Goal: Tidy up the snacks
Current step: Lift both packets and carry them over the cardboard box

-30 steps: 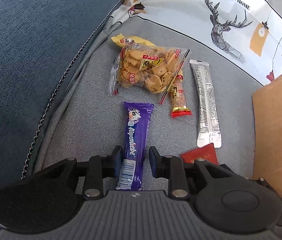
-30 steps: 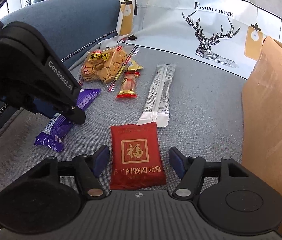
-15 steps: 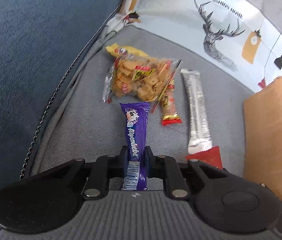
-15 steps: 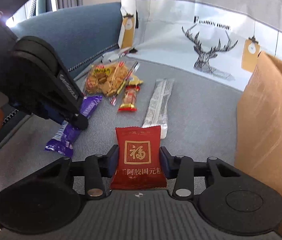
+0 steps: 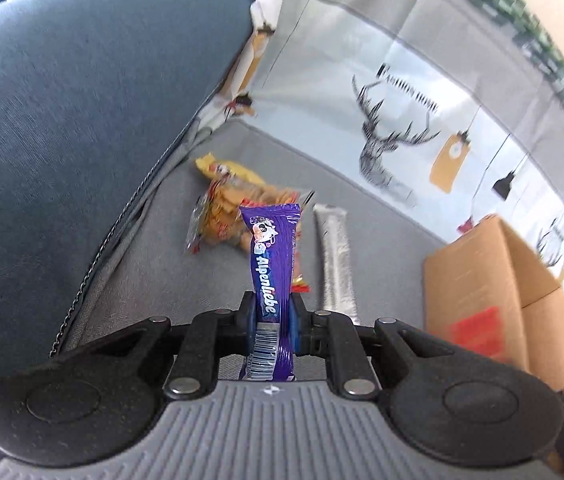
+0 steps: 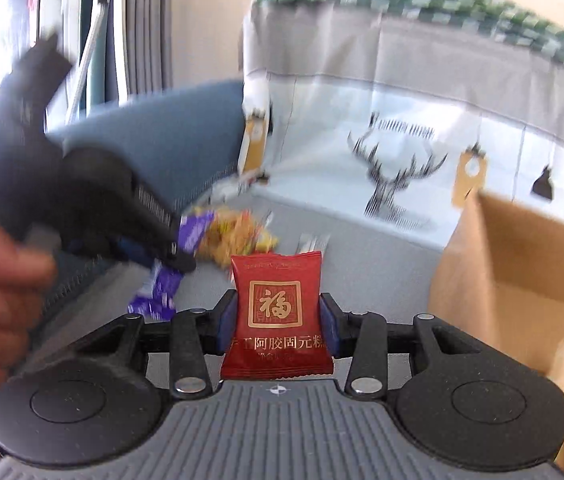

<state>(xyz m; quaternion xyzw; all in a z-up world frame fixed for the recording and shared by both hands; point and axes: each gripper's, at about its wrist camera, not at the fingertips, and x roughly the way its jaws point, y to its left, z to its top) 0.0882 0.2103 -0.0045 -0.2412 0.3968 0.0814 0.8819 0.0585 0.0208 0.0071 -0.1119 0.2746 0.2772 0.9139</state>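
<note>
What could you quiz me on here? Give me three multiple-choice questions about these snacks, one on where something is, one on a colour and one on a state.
1. Where is the cardboard box relative to the silver stick pack in the left wrist view?
A. To its right
B. To its left
C. Under it

2. What colour is the wrapper held by the left gripper?
A. Green
B. Purple
C. White

3. What state is the right gripper in?
A. Wide open, empty
B. Shut on nothing
C. Shut on the red packet

Answers: 1 A, the box stands at the right edge of the cushion. 2 B, the Alpenliebe bar is purple. 3 C, both pads press the packet's sides.
</note>
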